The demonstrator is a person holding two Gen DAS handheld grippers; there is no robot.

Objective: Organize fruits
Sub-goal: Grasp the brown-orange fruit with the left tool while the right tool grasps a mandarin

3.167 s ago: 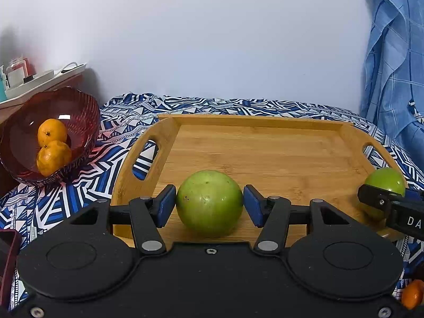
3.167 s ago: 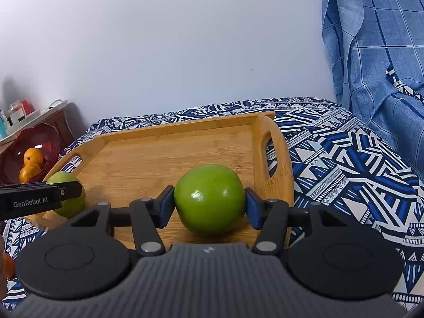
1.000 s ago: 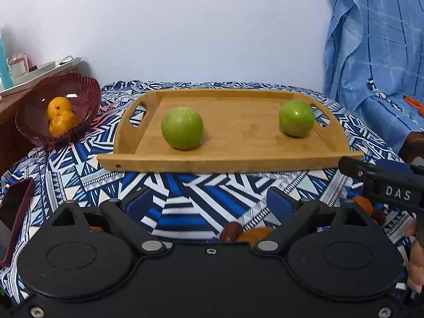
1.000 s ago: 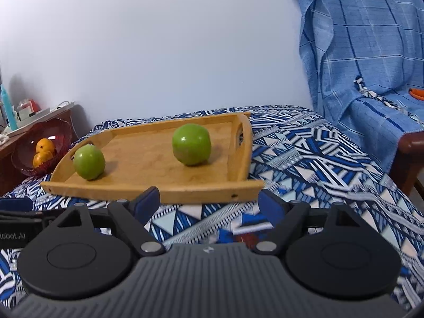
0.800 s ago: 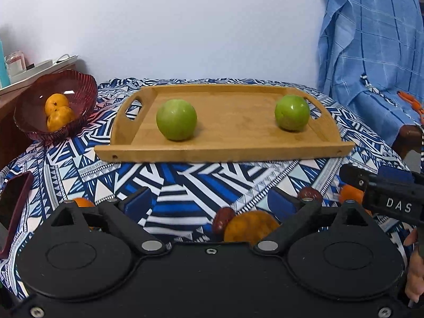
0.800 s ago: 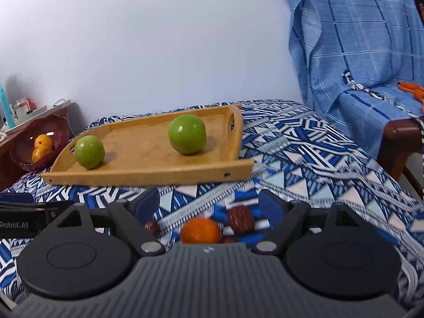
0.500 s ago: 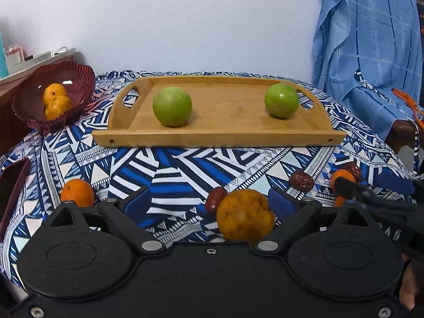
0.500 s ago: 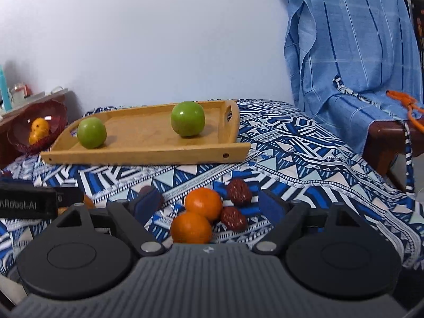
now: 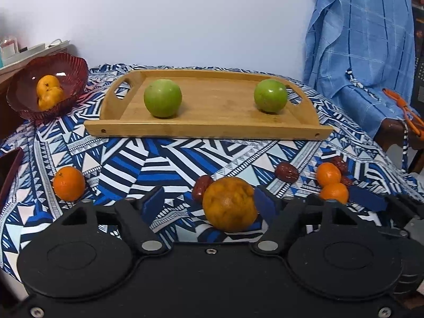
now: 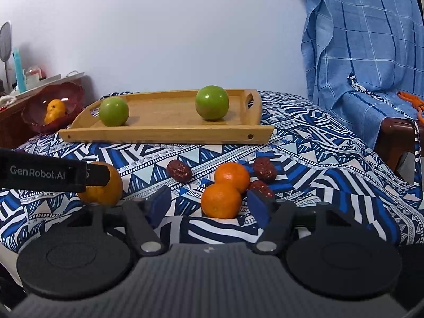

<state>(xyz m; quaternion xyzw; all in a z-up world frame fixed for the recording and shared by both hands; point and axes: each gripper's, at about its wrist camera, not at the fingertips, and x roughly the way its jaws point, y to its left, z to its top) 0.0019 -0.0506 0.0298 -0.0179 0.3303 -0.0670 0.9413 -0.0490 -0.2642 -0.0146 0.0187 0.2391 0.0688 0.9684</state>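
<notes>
Orange and kind of lumpy, the big mandarin (image 9: 230, 204) sits on the patterned tablecloth (image 9: 164, 164) between the blue pads of the left gripper (image 9: 209, 203), whose jaws have just been closing in; the right pad looks like it's touching the peel while the left pad is clearly still off it, so nothing's clamped yet. Same deal on the other side: the right gripper (image 10: 209, 202) has just been narrowing around a small orange (image 10: 221, 201) on the cloth, with gaps showing on both sides, so not gripped either. A second small orange (image 10: 232, 174) touches it from behind, and a few dark red dates (image 10: 179, 169) are scattered right around them. Another orange (image 9: 69, 183) sits alone off to the left. Further back, the wooden tray (image 9: 212, 129) holds two green apples (image 9: 162, 98), well apart from each other. Way back left, a red bowl (image 9: 71, 66) has a couple of oranges in it, and a blue checked cloth (image 9: 357, 39) hangs over a chair on the right.
</notes>
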